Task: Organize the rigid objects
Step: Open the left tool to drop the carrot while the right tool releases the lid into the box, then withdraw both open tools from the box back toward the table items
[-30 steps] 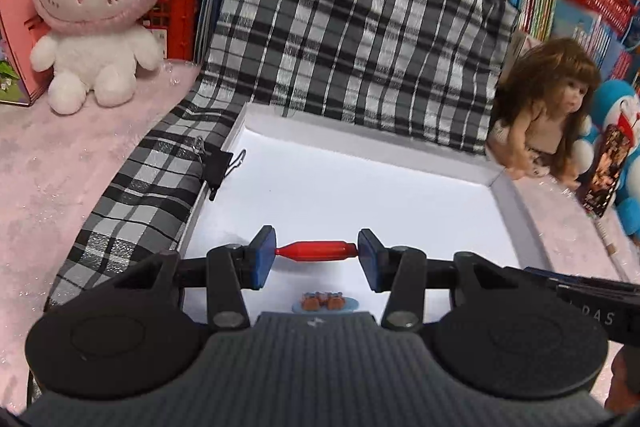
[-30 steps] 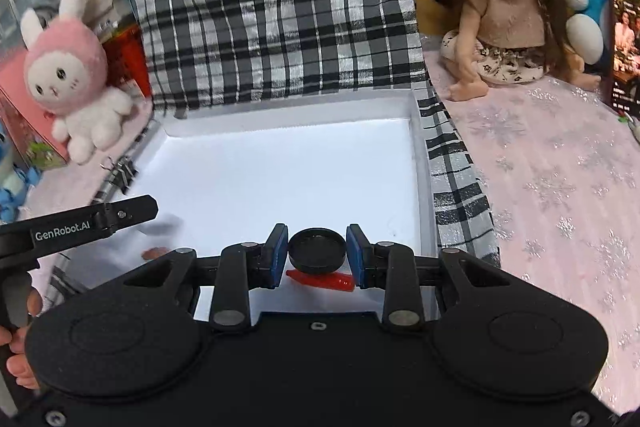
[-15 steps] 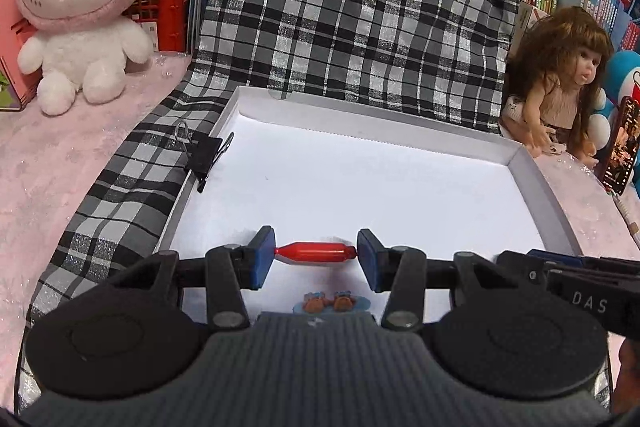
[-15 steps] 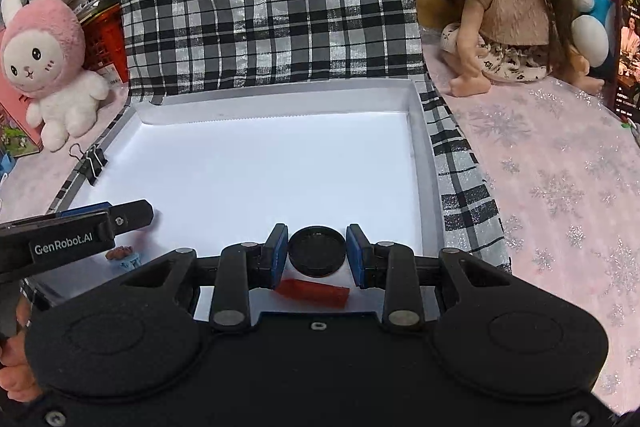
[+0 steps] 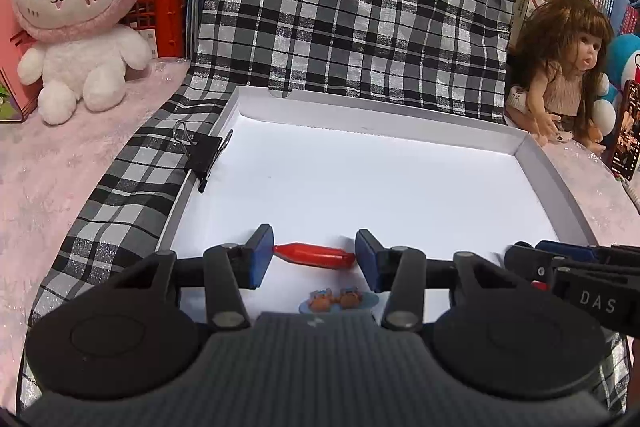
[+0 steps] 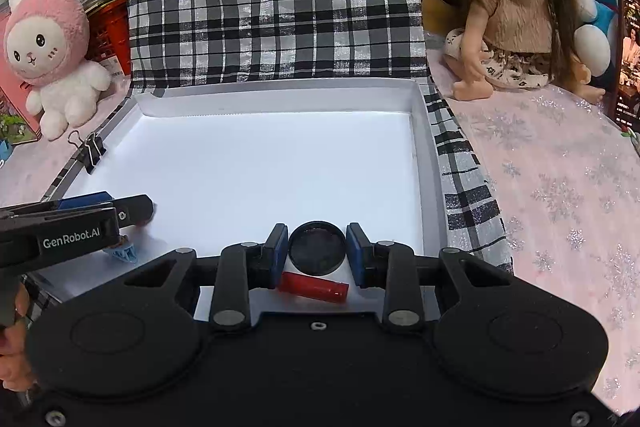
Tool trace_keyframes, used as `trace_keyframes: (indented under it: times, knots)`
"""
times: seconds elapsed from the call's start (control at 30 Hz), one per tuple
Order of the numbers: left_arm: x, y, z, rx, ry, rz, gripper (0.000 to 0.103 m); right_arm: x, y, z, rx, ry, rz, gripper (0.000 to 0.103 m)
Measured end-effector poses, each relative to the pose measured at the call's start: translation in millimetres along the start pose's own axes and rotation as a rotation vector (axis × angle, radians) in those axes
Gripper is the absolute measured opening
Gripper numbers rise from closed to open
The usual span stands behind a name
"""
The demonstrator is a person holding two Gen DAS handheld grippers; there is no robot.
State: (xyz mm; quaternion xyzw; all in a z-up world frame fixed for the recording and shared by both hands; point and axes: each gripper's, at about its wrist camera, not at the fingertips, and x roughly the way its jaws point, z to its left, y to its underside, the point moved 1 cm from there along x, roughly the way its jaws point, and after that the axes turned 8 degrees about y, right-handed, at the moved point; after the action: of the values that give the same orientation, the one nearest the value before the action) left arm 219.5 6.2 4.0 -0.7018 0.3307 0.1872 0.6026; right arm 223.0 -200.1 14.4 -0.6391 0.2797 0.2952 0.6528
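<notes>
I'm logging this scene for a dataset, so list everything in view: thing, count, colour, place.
white tray: 1, white, centre, on the checked cloth
red bottle-shaped piece: 1, red, lying in the tray between the left gripper's opening jaws
black round lid: 1, black, clamped in the right gripper
red cylinder: 1, red, lying in the tray under the lid
blue figurine: 1, blue and orange, tray's near edge
binder clip: 1, black, tray's left rim
checked cloth: 1, black and white, under and behind the tray
rabbit plush: 1, pink and white, far left
doll: 1, brown hair, far right
left gripper: 1, black, blue pads
right gripper: 1, black, blue pads
</notes>
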Motion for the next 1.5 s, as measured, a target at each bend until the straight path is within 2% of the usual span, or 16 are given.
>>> trace_keyframes:
  times: [0.2,0.37,0.67,0.87,0.93,1.0,1.23,1.33,1.5]
  knots:
    - [-0.4,-0.6,-0.7,-0.006,-0.001,-0.008,0.062,-1.6,1.1,-0.3,-0.002,-0.003,-0.007,0.031]
    - [-4.0,-0.9,-0.1,-0.014,0.014,-0.013,0.067,-5.6,1.9,-2.1,0.008,-0.024,-0.006,0.031]
    - [-31.1,2.3,-2.5,0.03,0.03,-0.075,0.084,-22.4,5.4,-3.4,-0.003,-0.03,-0.058,0.032]
    - [-54.4,8.4,-2.7,0.042,0.057,-0.112,0.091,-40.5,10.5,-7.0,0.0,-0.044,-0.097,0.044]
    - [-62.6,11.6,-3.5,0.054,0.064,-0.127,0.098,-48.4,13.0,-7.5,-0.003,-0.046,-0.119,0.053]
    - [-70.8,15.0,-5.7,0.072,0.063,-0.148,0.103,-55.9,15.8,-7.8,-0.001,-0.049,-0.139,0.056]
    - [-99.6,26.1,-16.6,0.146,0.084,-0.215,0.103,-81.1,25.9,-5.4,-0.027,-0.057,-0.211,0.076]
    - [-108.0,31.1,-18.8,0.158,0.096,-0.224,0.103,-92.6,31.9,-4.0,-0.038,-0.054,-0.247,0.082]
    - [-119.3,41.7,-23.0,0.178,0.099,-0.242,0.103,-108.9,44.0,-0.8,-0.081,-0.015,-0.323,0.085]
